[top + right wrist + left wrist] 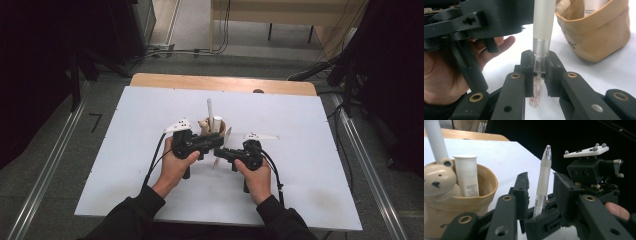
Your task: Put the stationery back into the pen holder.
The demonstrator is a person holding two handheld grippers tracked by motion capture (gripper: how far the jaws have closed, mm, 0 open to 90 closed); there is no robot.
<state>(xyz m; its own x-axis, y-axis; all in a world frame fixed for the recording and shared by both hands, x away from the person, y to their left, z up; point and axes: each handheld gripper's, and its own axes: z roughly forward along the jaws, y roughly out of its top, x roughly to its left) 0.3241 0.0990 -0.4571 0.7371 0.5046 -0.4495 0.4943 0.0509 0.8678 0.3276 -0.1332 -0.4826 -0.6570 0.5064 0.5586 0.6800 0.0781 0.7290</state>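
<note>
You hold a frosted, translucent white pen (543, 180) with a clear lower section and a reddish tint at both ends. In the left gripper view its tip points upward.

Your right gripper (539, 70) pinches the pen: its two black jaws press against the clear lower barrel from either side, and the pink-tinted end hangs just below the jaws, over the white table (614, 72). From that grip the frosted barrel rises straight up and away from the jaws.

Your left gripper (541, 187) has its jaws spread, one on each side of the pen's barrel, with a visible gap on both sides. The pen stands upright between them, not touched by either.

In the high view both grippers meet near the table's middle, your left gripper (207, 144) just beside your right gripper (223, 151), the pen (223, 142) slanting between them.

Just beyond the left gripper stands a tan cup (486, 185) with a bear face (436, 180), holding a white tube (467, 173) and a white stick (436, 141).
</note>
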